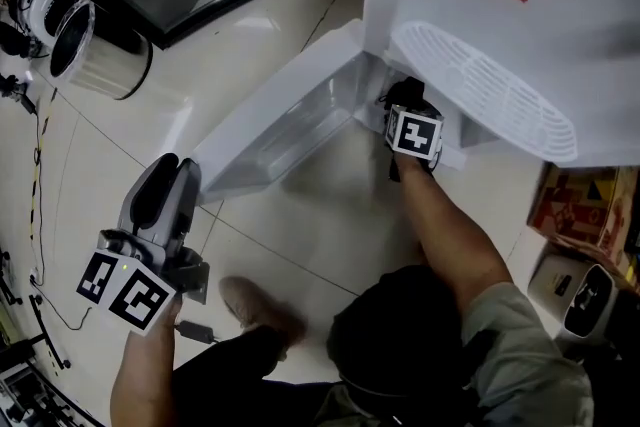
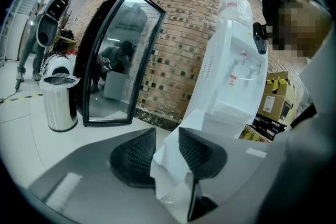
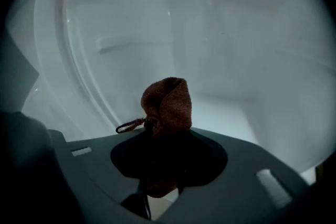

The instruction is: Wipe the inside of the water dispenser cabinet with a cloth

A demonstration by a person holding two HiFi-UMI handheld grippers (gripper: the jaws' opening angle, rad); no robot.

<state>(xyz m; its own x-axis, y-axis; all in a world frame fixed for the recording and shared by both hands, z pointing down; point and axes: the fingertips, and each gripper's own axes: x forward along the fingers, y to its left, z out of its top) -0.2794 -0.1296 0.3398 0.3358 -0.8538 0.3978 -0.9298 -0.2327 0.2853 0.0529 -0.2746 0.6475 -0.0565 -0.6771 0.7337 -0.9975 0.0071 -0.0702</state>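
Now my right hand-held gripper (image 3: 168,136) clenches the brown cloth (image 3: 168,102) (bunched into a lump) inside the water dispenser cabinet (image 3: 236,60), while my left hand-held gripper (image 2: 167,150) hangs released and empty.

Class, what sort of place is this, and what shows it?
Probably a workshop or storeroom rather than a home: a bare brick wall, stacked cardboard boxes beside the water dispenser, and a pale tiled floor.

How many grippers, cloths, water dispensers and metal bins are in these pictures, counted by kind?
Grippers: 2 (left gripper, right gripper)
Brown cloth: 1
Water dispenser: 1
Metal bin: 1
Total: 5
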